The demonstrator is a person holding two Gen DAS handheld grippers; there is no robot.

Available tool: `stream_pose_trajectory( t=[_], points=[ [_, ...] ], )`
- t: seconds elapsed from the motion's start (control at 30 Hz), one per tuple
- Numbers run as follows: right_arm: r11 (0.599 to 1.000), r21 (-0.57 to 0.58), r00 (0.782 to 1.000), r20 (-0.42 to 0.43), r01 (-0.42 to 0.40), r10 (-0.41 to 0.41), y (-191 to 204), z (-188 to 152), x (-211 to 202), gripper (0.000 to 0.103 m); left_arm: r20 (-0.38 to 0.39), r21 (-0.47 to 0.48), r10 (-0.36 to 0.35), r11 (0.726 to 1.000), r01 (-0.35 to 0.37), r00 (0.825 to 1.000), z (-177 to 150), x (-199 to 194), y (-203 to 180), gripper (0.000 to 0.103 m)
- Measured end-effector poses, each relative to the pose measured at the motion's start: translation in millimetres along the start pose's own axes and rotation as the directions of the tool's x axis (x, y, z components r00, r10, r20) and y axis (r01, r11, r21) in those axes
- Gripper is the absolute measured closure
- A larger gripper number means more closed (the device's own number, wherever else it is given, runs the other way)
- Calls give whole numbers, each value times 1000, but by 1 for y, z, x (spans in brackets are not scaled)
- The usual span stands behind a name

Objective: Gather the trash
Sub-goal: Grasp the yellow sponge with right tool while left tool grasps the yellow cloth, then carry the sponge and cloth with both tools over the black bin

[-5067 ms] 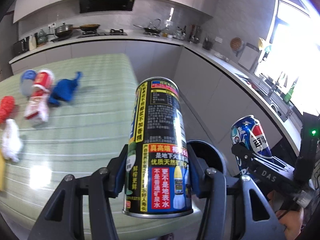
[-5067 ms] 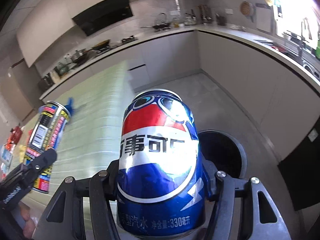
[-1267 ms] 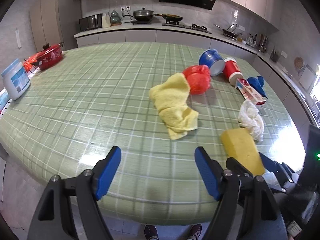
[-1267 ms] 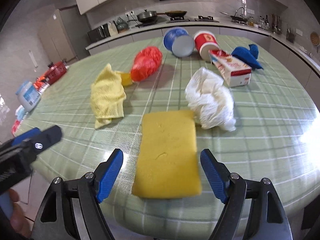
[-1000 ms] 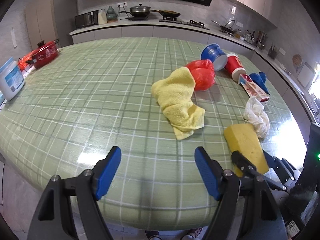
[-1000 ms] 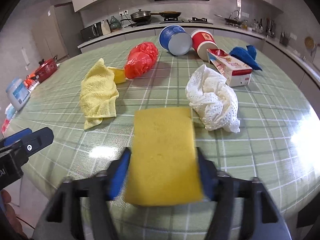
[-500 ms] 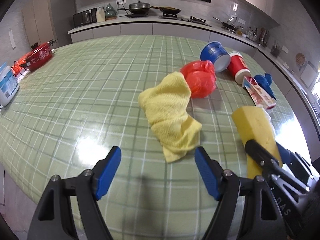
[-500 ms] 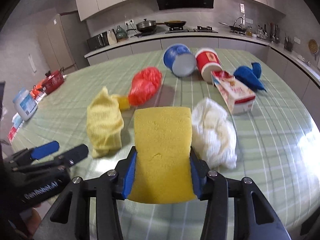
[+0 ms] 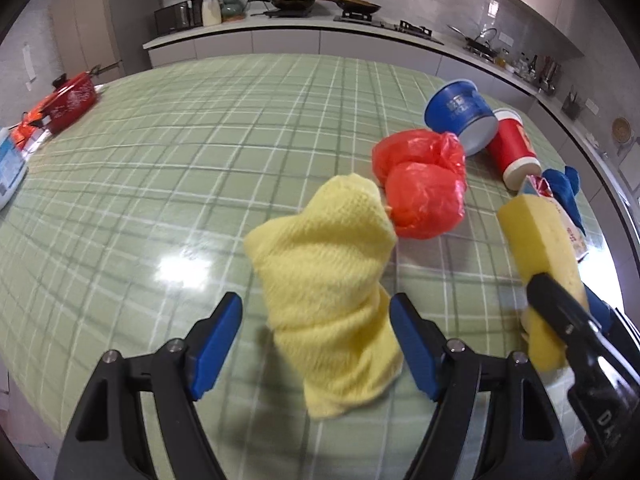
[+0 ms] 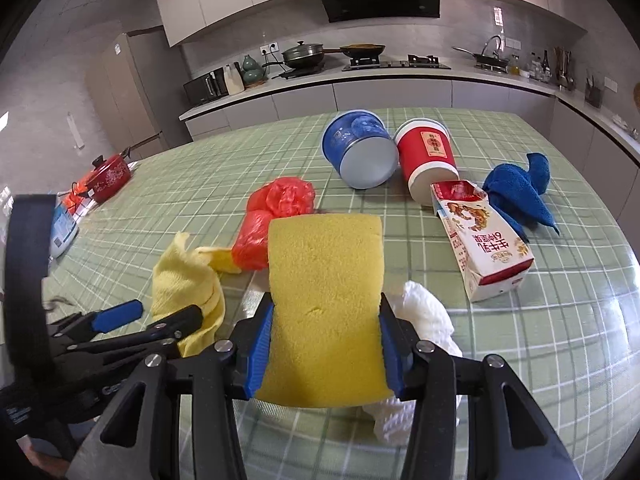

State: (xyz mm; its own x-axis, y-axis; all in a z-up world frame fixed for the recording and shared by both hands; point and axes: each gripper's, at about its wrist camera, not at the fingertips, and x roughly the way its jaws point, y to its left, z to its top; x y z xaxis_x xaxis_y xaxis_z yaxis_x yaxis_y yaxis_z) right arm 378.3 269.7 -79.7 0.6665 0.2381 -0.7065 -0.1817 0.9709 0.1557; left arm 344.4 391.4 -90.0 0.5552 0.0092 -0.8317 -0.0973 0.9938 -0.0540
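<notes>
My right gripper (image 10: 326, 344) is shut on a yellow sponge (image 10: 324, 280), which it holds just above the green checked table (image 10: 560, 340). In the left wrist view the sponge (image 9: 536, 240) shows at the right, in the black fingers. My left gripper (image 9: 316, 344) is open, with its blue pads either side of a crumpled yellow cloth (image 9: 320, 264) that lies on the table. A red plastic bag (image 9: 424, 196) lies just behind the cloth. Crumpled white paper (image 10: 428, 320) sits under the sponge's right side.
Farther back lie a blue cup (image 10: 360, 152) and a red cup (image 10: 428, 160) on their sides, a milk carton (image 10: 488, 248) and a blue cloth (image 10: 520, 188). A red pot (image 9: 68, 100) stands at the table's far left. Kitchen counters run behind.
My right gripper closed on the sponge and lifted it off the table. My left gripper moved forward until the yellow cloth came between its open pads.
</notes>
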Motion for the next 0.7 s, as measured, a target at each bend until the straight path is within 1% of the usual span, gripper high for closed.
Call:
stream_pose_trajectory(
  t=[0.13,0.2,0.23,0.27,0.3,0.4,0.53,0.7],
  points=[
    [1000,23,1000,1,19,-19,-2,3,9,54,-12,30,-26,999,26,1000,5,14,1,26],
    [999,29,1000,4,31,-31,-1,4,12,54,-6,32,-63,998,63,998,5,17,5,28],
    [999,34,999,3,34,-34,0,4,13,54,9,36,-65,997,65,998,5,15,5,34],
    [999,39,999,1,37,-37,1,4,15,54,17,40,-69,997,68,997,5,14,5,42],
    [998,42,999,1,40,-41,2,4,15,54,22,41,-87,995,86,996,5,13,8,47],
    [998,44,999,-1,54,-54,7,4,16,54,32,29,-107,994,107,994,4,9,13,54],
    [997,49,998,6,67,-68,12,5,11,54,50,27,-131,991,130,990,4,-3,18,56],
    [995,63,997,18,78,-79,15,5,0,54,117,46,-139,990,134,983,5,-32,23,56]
  ],
)
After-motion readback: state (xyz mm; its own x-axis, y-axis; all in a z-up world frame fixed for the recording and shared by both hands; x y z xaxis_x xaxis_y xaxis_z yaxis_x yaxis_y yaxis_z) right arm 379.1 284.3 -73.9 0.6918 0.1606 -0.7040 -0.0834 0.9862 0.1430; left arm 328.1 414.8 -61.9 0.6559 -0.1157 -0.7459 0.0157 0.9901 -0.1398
